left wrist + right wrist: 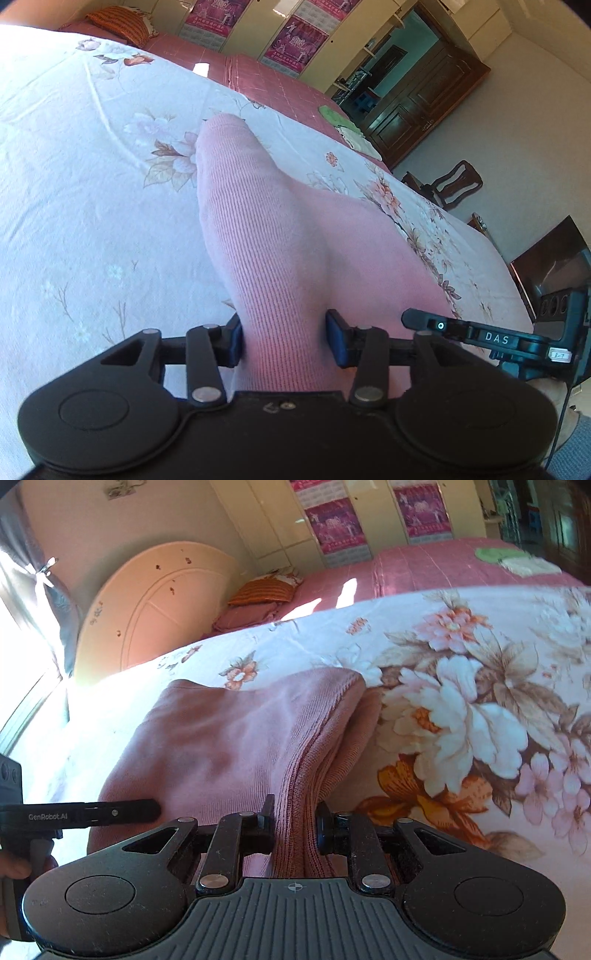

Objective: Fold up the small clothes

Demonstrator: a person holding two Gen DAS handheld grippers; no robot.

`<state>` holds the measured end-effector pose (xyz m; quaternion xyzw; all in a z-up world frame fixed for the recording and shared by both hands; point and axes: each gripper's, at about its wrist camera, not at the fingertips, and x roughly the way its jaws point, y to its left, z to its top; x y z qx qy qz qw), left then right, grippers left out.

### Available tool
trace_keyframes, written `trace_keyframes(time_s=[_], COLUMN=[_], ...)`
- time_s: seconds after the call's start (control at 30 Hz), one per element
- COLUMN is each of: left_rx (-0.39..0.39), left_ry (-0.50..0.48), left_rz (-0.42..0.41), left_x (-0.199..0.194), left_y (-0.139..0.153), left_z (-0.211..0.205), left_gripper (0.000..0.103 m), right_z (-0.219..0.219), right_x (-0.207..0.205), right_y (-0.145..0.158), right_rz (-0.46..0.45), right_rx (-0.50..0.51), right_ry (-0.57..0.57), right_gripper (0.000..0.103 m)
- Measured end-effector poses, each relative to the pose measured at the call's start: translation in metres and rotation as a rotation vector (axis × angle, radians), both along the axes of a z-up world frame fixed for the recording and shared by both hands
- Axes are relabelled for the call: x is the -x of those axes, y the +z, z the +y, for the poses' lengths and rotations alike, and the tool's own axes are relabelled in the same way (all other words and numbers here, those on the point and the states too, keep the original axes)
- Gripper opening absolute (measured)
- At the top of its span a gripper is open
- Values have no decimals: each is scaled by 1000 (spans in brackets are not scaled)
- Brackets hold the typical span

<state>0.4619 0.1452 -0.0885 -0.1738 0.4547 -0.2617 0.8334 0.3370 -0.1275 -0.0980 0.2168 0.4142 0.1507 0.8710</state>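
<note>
The bed [92,206] takes up most of both views, with a white flowered sheet [461,709] on top and a pink quilt [443,568] further back. A pink ribbed knit garment [280,236] lies on the sheet, running from the bottom middle of the left wrist view up toward the center; in the right wrist view it fills the lower left and middle, doubled over with a second layer peeking out on its right edge. An orange striped pillow [262,590] sits by the curved headboard [155,613] in the upper left of the right view, and a green cloth [495,553] is at the upper right.

The left tool [284,343] has its blue pads on either side of the garment, about half open, and the right-hand pad looks slightly clear of the cloth. The right tool [295,830] is nearly closed, pinching a bunched ridge of the garment.
</note>
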Motion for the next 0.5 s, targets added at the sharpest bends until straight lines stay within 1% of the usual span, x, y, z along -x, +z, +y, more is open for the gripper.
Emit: trace_keyframes(time_s=[0.03, 0.07, 0.1, 0.13, 0.17, 0.2, 0.23, 0.27, 0.3, 0.33, 0.4, 0.47, 0.5], left_rx=[-18, -43, -59, -62, -63, -60, -63, -73, -76, -64, -47, -84, -125], left_ry=[19, 33, 35, 40, 52, 56, 61, 66, 69, 71, 76, 78, 85], left_rz=[-4, -11, -22, -25, -28, -44, -81, -116, -145, -168, -180, -175, -163], left_x=[0, 1, 3, 5, 7, 9, 11, 11, 8, 3, -8, -20, -25], left_y=[-2, -3, -5, -4, -1, 4, 11, 19, 26, 32, 38, 38, 36], left_z=[4, 6, 12, 18, 23, 28, 31, 32, 32, 32, 27, 19, 12], left_gripper=[70, 84, 84, 83, 77, 73, 66, 62, 61, 59, 54, 38, 35], right_z=[-4, -9, -12, -15, -18, -22, -25, -29, -31, -32, -31, -27, -24], right_x=[0, 0, 0, 1, 3, 6, 9, 9, 6, 1, -14, -30, -36], right_y=[-5, -8, -10, -8, -3, 4, 12, 19, 25, 30, 34, 33, 31], right_rz=[12, 17, 27, 31, 13, -18, -52, -77, -91, -94, -86, -68, -55], right_rx=[-18, -42, -53, -40, -20, -8, -4, -8, -16, -20, -18, -13, 8], right_ry=[-7, -10, -14, -30, -46, -59, -70, -76, -76, -74, -74, -69, -67], right_gripper=[18, 19, 23, 36, 41, 41, 41, 41, 41, 41, 41, 40, 40])
